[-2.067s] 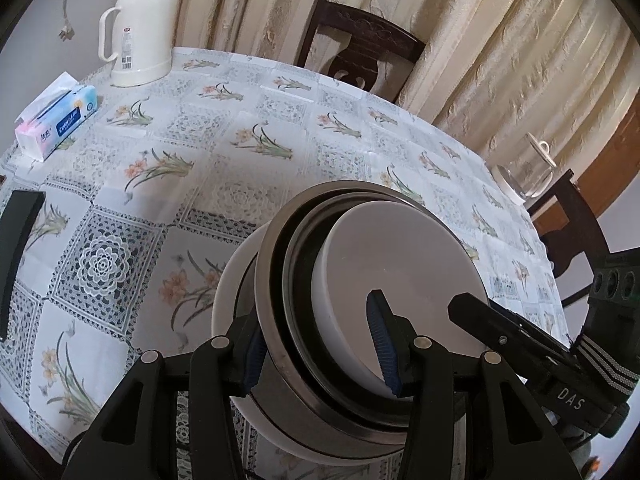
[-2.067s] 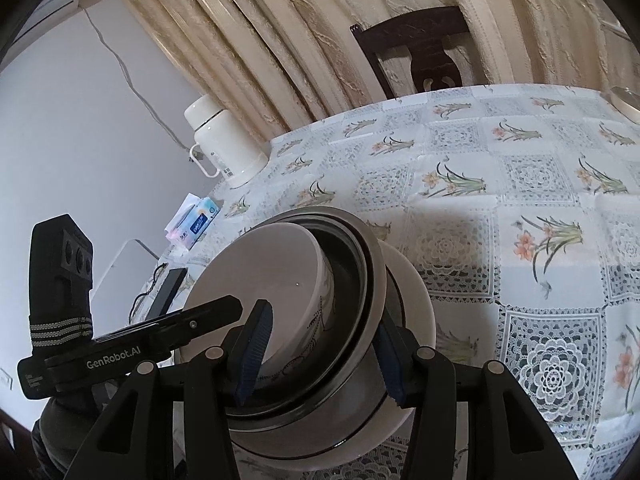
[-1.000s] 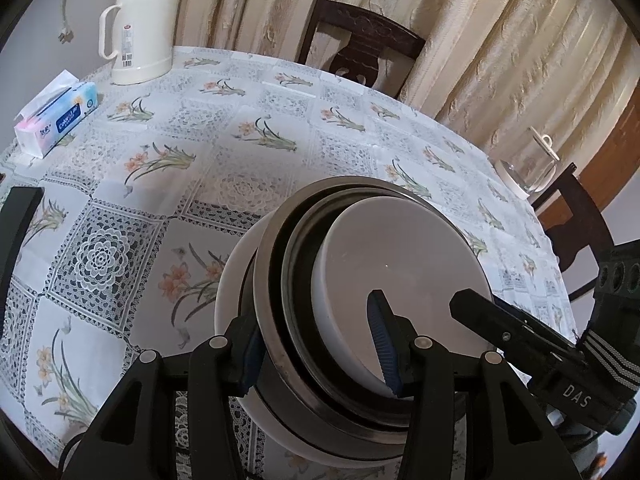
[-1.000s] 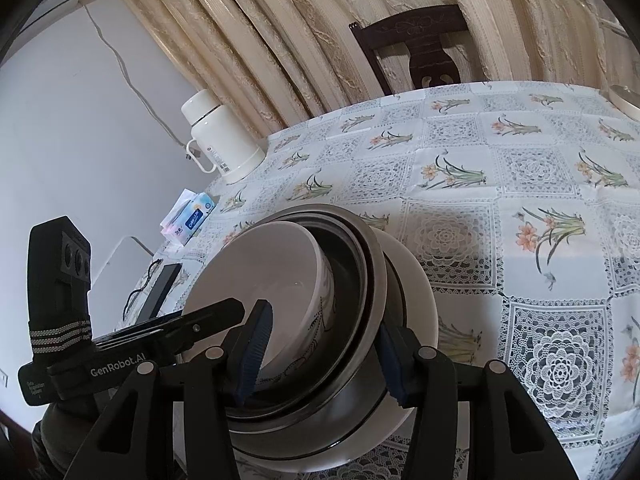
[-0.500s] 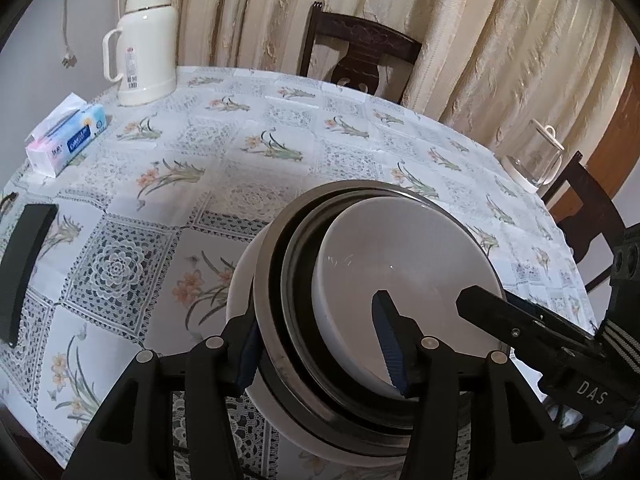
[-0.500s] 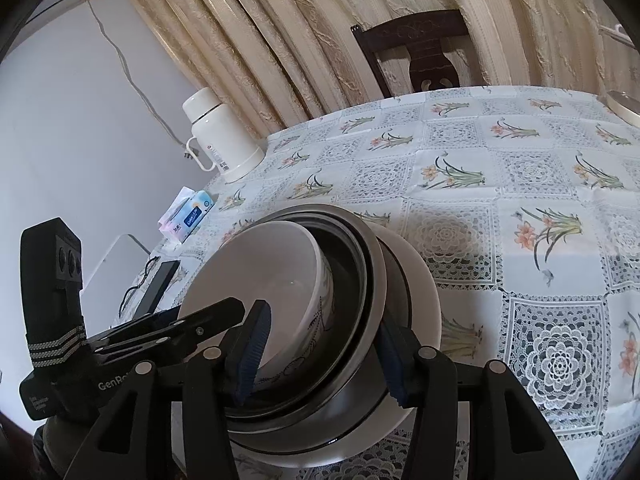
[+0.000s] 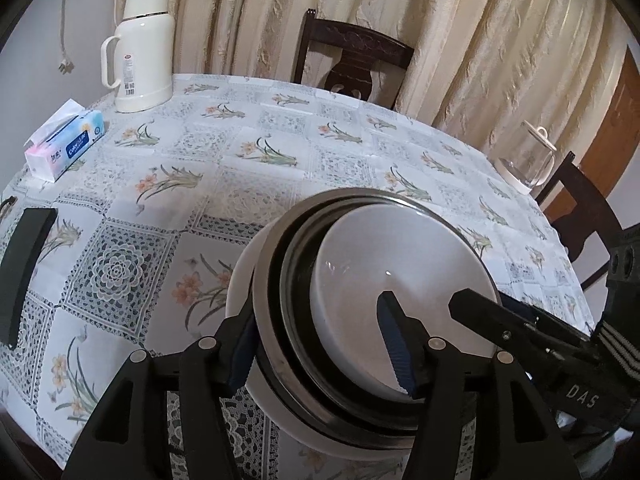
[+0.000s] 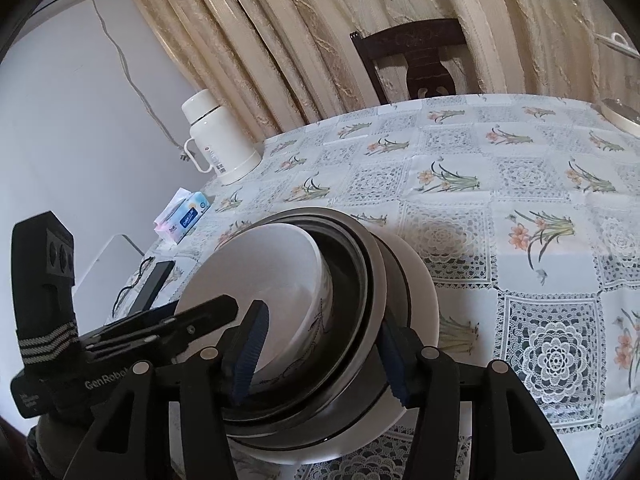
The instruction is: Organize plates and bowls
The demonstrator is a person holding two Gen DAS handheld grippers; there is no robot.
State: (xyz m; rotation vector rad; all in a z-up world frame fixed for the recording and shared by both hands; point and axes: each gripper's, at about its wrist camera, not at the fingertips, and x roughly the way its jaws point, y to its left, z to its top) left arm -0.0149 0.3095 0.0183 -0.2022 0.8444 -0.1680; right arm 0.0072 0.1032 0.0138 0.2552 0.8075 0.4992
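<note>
Left wrist view: a round table under a floral lace-print cloth fills the scene, curtains behind it and a dark wooden chair tucked at the far edge. At the near edge is the nested stack of bowls, tilted above the cloth: a white outer bowl, a steel bowl inside that, a white bowl innermost. The left gripper is clamped across the stack's wall, one blue pad outside, the other inside the innermost bowl. From the right wrist, the right gripper pinches the opposite side the same way, closed on the stack's rim. Far left stands a cream thermos jug, a tissue pack near it, a black flat object at the left edge, a glass lidded jug far right.
</note>
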